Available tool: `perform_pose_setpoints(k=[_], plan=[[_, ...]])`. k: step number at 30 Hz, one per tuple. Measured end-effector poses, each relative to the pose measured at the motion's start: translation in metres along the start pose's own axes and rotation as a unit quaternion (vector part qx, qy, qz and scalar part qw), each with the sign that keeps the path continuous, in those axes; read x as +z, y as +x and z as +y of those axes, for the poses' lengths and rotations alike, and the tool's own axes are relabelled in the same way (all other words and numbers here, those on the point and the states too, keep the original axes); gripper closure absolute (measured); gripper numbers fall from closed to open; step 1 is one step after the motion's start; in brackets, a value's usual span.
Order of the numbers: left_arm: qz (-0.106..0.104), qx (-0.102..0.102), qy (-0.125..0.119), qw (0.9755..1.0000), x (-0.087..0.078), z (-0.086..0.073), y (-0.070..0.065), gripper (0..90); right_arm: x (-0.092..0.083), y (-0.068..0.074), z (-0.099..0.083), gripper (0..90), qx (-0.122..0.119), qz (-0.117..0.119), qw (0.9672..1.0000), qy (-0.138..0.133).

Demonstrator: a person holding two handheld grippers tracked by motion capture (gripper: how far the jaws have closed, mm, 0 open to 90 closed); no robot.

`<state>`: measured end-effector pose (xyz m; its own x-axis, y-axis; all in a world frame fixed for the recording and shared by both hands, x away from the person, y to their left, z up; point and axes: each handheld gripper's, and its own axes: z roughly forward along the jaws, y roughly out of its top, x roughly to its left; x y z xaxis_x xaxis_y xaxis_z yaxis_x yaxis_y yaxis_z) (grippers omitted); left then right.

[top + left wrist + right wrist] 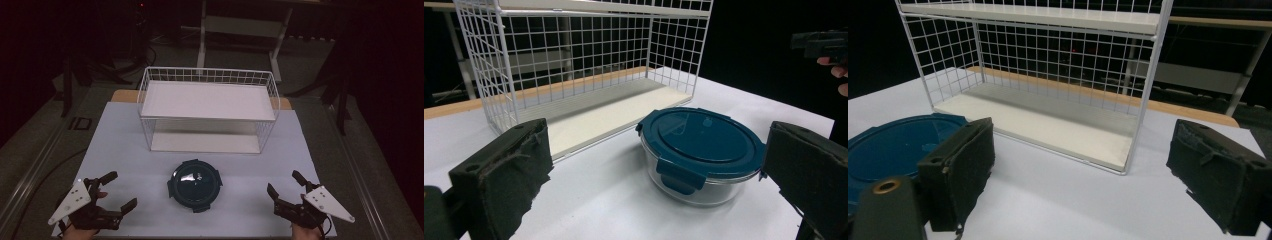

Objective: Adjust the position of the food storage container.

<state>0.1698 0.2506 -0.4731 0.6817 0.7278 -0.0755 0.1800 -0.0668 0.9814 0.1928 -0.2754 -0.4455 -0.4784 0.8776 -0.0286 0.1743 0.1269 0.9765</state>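
Note:
A round glass container with a dark teal clip-on lid (194,185) stands on the white table top, at the front middle. My left gripper (120,190) rests at the front left, open and holding nothing, its jaws turned toward the container. In the left gripper view the container (701,145) sits a short way ahead, between the two wide-apart black pads (504,175). Front right of the container is my right gripper (285,183), open and holding nothing. In the right gripper view the lid (893,145) lies at the left, partly behind the left pad (960,165).
A white wire rack (207,107) with an upper and a lower shelf stands behind the container, its open side facing me. The rack (574,75) (1048,75) shows in both gripper views. The table's wooden far edge (285,102) shows behind it. Dark floor and stands surround the table.

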Motion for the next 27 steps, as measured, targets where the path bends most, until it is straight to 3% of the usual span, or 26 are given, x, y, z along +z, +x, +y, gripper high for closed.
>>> perform_pose_setpoints(k=[6,10,15,17,19,20,21,22,25,26,27], plan=[[-0.005,0.0,0.001,1.0,0.0,0.001,-0.003,0.0,-0.005,0.004,0.003,11.4,-0.001,0.001,1.0,-0.004],[-0.02,-0.004,0.006,0.9998,0.002,0.006,-0.008,0.0,-0.009,0.006,0.007,11.4,-0.003,-0.001,0.9999,-0.014],[-0.033,0.017,0.018,0.9991,0.008,0.016,-0.014,0.0,-0.009,0.006,0.008,11.4,0.002,-0.002,0.9999,-0.012],[-0.041,0.025,0.056,0.9973,0.011,0.023,-0.016,0.0,-0.009,0.006,0.008,11.4,0.002,0.001,0.9999,-0.014],[-0.04,0.021,0.066,0.9968,0.013,0.023,-0.014,0.0,-0.01,0.007,0.009,11.4,0.001,0.0,0.9999,-0.015],[-0.055,0.006,0.081,0.9952,0.017,0.023,-0.009,0.0,-0.01,0.007,0.009,11.4,0.001,0.001,0.9999,-0.016],[-0.057,0.001,0.1,0.9934,0.021,0.024,-0.008,0.0,-0.01,0.007,0.009,11.3,0.002,0.001,0.9999,-0.016],[-0.057,0.001,0.1,0.9934,0.021,0.024,-0.008,0.0,-0.01,0.007,0.009,11.3,0.002,0.001,0.9999,-0.016],[-0.084,-0.002,0.124,0.9888,0.032,0.019,-0.004,16.0,-0.008,0.007,0.008,11.4,0.006,0.005,0.9999,-0.013],[-0.084,-0.002,0.124,0.9888,0.032,0.019,-0.004,20.6,-0.008,0.007,0.008,11.4,0.006,0.005,0.9999,-0.013],[-0.093,-0.003,0.144,0.9852,0.039,0.014,-0.002,32.1,-0.009,0.007,0.007,11.4,0.005,0.005,0.9999,-0.014]])
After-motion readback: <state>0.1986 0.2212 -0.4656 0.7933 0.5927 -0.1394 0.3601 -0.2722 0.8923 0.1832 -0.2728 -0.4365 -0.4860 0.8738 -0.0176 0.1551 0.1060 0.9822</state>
